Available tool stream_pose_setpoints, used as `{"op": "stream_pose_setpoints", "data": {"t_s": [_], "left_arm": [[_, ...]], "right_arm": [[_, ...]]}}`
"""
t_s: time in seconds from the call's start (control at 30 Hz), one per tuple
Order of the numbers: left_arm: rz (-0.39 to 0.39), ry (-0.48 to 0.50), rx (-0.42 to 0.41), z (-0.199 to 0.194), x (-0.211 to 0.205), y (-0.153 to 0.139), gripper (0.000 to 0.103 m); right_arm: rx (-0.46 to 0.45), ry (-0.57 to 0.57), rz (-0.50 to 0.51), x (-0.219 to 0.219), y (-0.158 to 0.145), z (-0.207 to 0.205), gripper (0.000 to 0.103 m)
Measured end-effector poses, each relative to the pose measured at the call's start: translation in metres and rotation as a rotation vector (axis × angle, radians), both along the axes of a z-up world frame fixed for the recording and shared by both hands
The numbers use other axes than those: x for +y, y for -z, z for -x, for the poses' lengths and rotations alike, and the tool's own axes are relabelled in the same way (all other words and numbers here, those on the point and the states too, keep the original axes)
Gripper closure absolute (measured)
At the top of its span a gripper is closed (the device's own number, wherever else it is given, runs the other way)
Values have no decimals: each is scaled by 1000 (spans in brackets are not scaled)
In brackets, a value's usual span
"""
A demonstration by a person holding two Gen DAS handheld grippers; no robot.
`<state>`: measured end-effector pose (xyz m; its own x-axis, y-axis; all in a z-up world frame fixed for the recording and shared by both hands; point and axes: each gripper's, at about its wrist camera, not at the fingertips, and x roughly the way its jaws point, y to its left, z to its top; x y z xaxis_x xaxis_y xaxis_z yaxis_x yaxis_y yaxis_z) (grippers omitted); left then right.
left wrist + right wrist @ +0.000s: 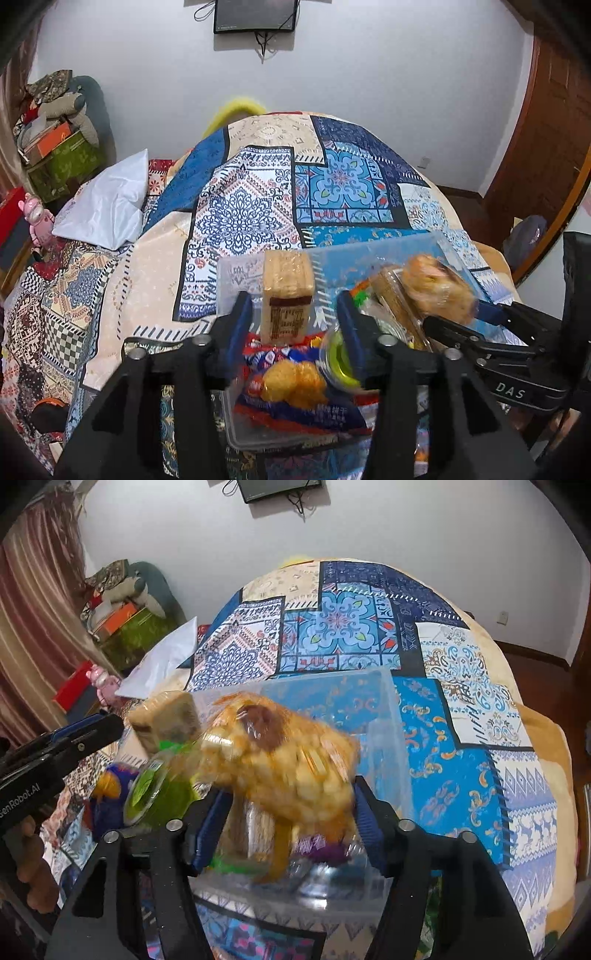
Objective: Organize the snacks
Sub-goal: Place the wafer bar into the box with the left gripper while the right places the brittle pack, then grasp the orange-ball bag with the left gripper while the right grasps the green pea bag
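Both grippers hang over a clear plastic bin (391, 716) on the bed's patterned quilt (258, 192).

Handling, as I judge it:
- Cracker pack (287, 291): light, boxy, fairly stiff under film, contents brittle. Take it across the flat sides, mid-height, gentle squeeze.
- Puffed-snack bag (280, 764): very light, soft, crinkly, slippery film, contents crush easily. Pinch the body loosely or take the sealed end.
- Red-blue packet (295, 387) and green-lidded cup (341, 360): the packet is floppy; the cup looks rigid but round, so it may roll out of a pinch.

Positions:
- Left gripper (293, 321): jaws partly open. The cracker pack stands upright in the gap or just beyond it, in the bin's left part. Fingers (240, 321) show daylight on both sides of the pack, so I read no contact. The red-blue packet lies directly below, the cup against the right finger.
- Right gripper (291, 814): jaws roughly half open. The puffed-snack bag sits between and above the fingers (369, 823), blurred. It appears loose, not pinched, over the bin's right part where other wrapped snacks lie.
- In the left view the same bag shows at the right gripper's tip, beside the cracker pack.
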<state>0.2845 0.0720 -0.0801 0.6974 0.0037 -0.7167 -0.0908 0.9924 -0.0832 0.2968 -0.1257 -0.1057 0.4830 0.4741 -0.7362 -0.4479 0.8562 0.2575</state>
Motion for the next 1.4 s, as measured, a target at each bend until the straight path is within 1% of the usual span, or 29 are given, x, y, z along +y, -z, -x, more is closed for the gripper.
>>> {"op": "stream_pose_setpoints", "data": {"t_s": [0.03,0.13,0.2,0.33,0.47,0.6,0.77,0.87,1.07,1.27,1.3,1.37,1.4], "left_arm": [[1,0,-2,2,0,-1,51],[14,7,-10,13,-1,-7,48],[18,12,-14,22,-3,-12,45],[11,25,-14,39,-7,-20,43],[7,35,-14,58,-11,-26,40],[-10,43,-3,76,-16,-22,35],[-19,62,39,91,-22,-6,35],[-12,73,61,98,-24,5,35],[-7,89,85,103,-29,21,35],[-1,124,81,107,-38,26,35],[-1,134,82,107,-41,27,35],[6,150,85,108,-46,29,35],[14,160,90,108,-50,31,34]], "right_arm": [[-2,-4,0,0,-1,1,37],[-28,-13,11,-5,-9,11,31],[-49,-17,16,-11,-16,19,31],[-70,-6,9,-32,-28,32,31],[-72,23,12,-59,-32,41,31],[-46,67,41,-85,-19,46,30],[23,106,99,-105,10,47,30],[64,121,100,-114,26,44,30],[117,134,92,-111,48,32,30],[129,158,70,-101,59,18,30],[128,164,63,-100,59,17,31],[129,162,60,-98,61,16,39],[124,149,68,-96,61,17,46]]}}
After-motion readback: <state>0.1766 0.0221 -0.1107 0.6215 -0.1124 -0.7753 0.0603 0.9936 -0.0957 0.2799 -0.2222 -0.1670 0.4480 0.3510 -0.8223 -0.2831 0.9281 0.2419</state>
